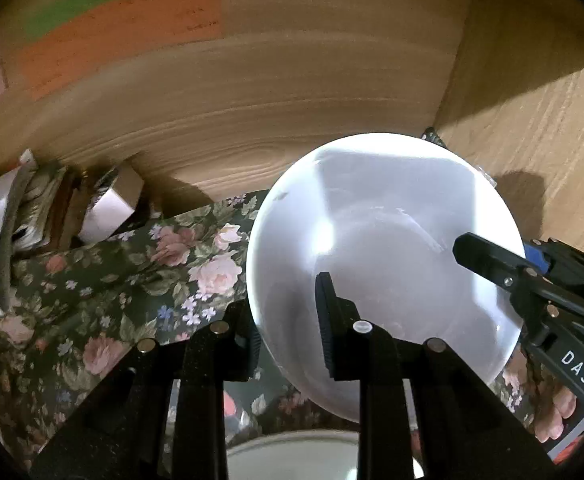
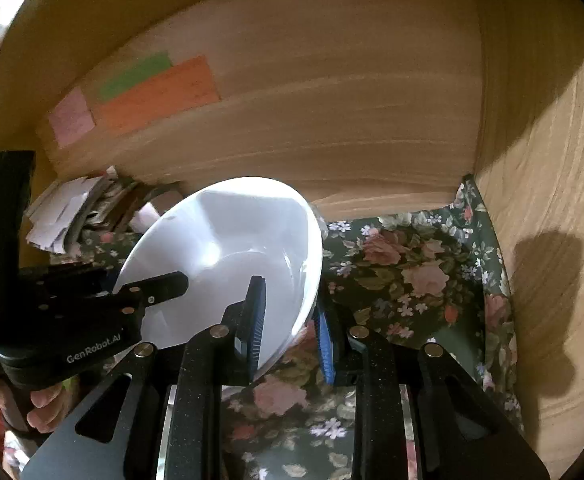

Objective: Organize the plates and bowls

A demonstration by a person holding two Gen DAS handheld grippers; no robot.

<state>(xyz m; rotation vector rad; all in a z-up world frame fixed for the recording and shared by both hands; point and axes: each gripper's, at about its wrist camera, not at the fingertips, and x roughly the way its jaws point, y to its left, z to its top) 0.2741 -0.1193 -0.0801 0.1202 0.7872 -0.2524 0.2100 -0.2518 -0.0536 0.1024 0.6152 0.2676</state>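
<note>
A white bowl [image 1: 380, 248] is held tilted above the floral shelf liner [image 1: 132, 280] inside a wooden cupboard. My left gripper [image 1: 288, 316] has one finger inside the bowl and one outside, shut on its near rim. My right gripper [image 2: 292, 320] is shut on the bowl's [image 2: 232, 240] other rim, one finger inside and one outside; it also shows in the left wrist view [image 1: 492, 264]. The left gripper shows at the left of the right wrist view [image 2: 160, 286]. The rim of another white dish [image 1: 292, 452] shows below the left gripper.
The cupboard's back wall [image 2: 312, 120] carries orange, green and pink paper notes [image 2: 160, 96]. A pile of papers and small boxes [image 1: 32, 220] sits at the back left. The wooden side wall [image 2: 552, 240] stands to the right; floral liner [image 2: 412, 272] lies between it and the bowl.
</note>
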